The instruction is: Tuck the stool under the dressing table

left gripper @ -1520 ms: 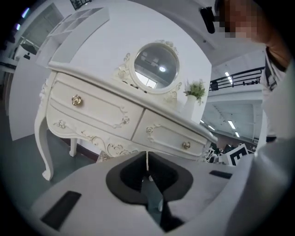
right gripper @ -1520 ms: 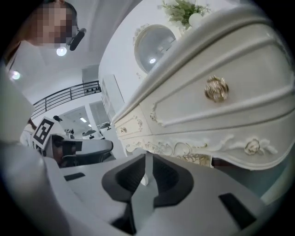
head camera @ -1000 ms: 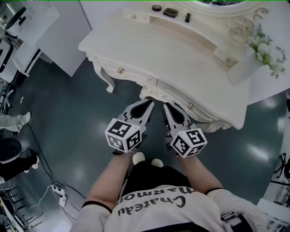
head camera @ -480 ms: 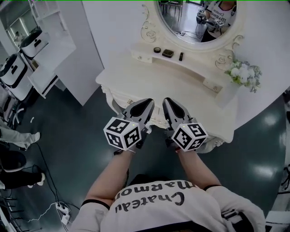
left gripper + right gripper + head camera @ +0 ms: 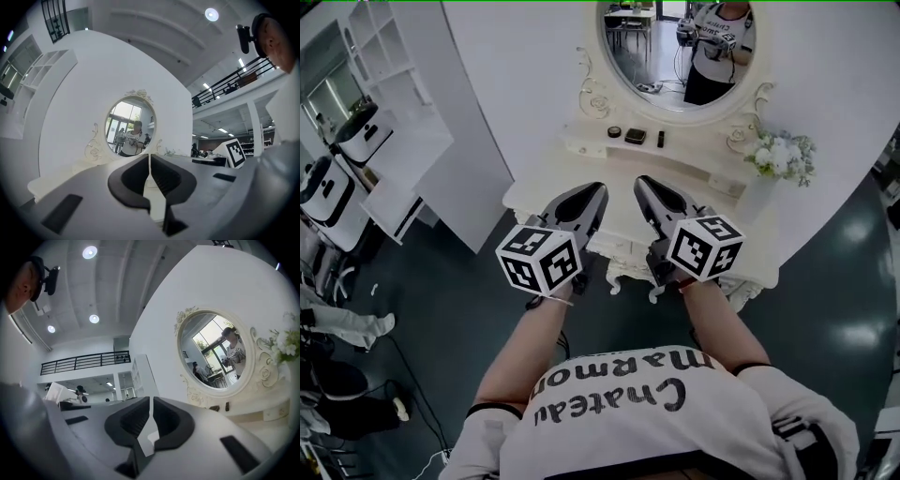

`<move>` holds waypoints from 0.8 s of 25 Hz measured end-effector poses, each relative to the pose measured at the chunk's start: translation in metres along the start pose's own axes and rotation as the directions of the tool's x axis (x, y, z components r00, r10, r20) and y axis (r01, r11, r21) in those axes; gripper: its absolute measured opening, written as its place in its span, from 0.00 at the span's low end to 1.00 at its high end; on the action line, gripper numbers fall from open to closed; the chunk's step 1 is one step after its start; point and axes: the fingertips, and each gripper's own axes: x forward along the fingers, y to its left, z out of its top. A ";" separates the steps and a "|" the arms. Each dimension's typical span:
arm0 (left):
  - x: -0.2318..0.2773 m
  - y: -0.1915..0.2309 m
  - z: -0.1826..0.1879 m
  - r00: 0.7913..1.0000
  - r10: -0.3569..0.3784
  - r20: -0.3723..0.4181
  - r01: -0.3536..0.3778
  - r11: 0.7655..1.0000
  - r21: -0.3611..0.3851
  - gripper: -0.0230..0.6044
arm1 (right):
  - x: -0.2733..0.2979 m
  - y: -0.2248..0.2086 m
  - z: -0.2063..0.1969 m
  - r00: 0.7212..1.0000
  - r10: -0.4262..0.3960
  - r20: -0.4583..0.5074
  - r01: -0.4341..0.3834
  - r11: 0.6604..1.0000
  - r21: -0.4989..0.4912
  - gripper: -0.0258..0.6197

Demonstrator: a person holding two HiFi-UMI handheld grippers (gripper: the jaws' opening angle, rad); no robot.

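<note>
The white dressing table (image 5: 698, 204) with its oval mirror (image 5: 675, 52) stands straight ahead in the head view. Beneath its front edge I see carved white legs that look like the stool (image 5: 630, 265), tucked in and mostly hidden. My left gripper (image 5: 598, 190) and right gripper (image 5: 641, 183) are held side by side at tabletop height, pointing level at the mirror. Both are shut with nothing between the jaws. The left gripper view shows the closed left gripper (image 5: 149, 157) before the mirror (image 5: 130, 124); the right gripper view shows the closed right gripper (image 5: 150, 401).
A vase of white flowers (image 5: 782, 155) stands at the table's right end. Small dark items (image 5: 635, 135) lie on the shelf under the mirror. White shelving (image 5: 389, 141) stands to the left. Other people's legs (image 5: 347, 323) and a cable (image 5: 427, 417) are on the dark floor.
Both grippers have risen from the level of the table's front edge to tabletop height, still shut. The head view has tilted up, so the mirror and my reflection now show.
</note>
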 end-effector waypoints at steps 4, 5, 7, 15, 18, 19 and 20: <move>-0.008 0.007 -0.002 0.999 -0.002 -0.052 0.002 1.000 0.000 0.09 | -0.006 0.010 0.009 1.000 -0.009 -0.013 0.008 0.998 -0.054 0.11; -0.010 0.009 -0.004 0.998 -0.008 -0.060 0.007 1.000 -0.004 0.09 | -0.009 0.010 0.007 0.999 -0.026 -0.020 0.024 0.998 -0.066 0.11; -0.013 0.011 -0.010 0.998 -0.018 -0.068 0.017 1.000 -0.013 0.09 | -0.014 0.007 0.000 0.997 -0.062 -0.042 0.059 0.995 -0.080 0.11; -0.007 0.003 -0.034 0.994 -0.031 -0.102 0.030 0.999 -0.014 0.09 | -0.033 -0.008 -0.014 0.985 -0.138 -0.105 0.125 0.984 -0.127 0.10; -0.002 -0.001 -0.036 0.994 -0.025 -0.107 0.023 1.000 -0.020 0.09 | -0.037 -0.014 -0.010 0.985 -0.131 -0.116 0.114 0.984 -0.138 0.10; 0.000 -0.004 -0.037 0.994 -0.025 -0.108 0.023 0.999 -0.023 0.09 | -0.039 -0.016 -0.008 0.984 -0.129 -0.120 0.112 0.984 -0.138 0.10; 0.001 -0.007 -0.037 0.994 -0.024 -0.108 0.021 0.999 -0.025 0.09 | -0.041 -0.019 -0.006 0.984 -0.129 -0.123 0.112 0.985 -0.134 0.10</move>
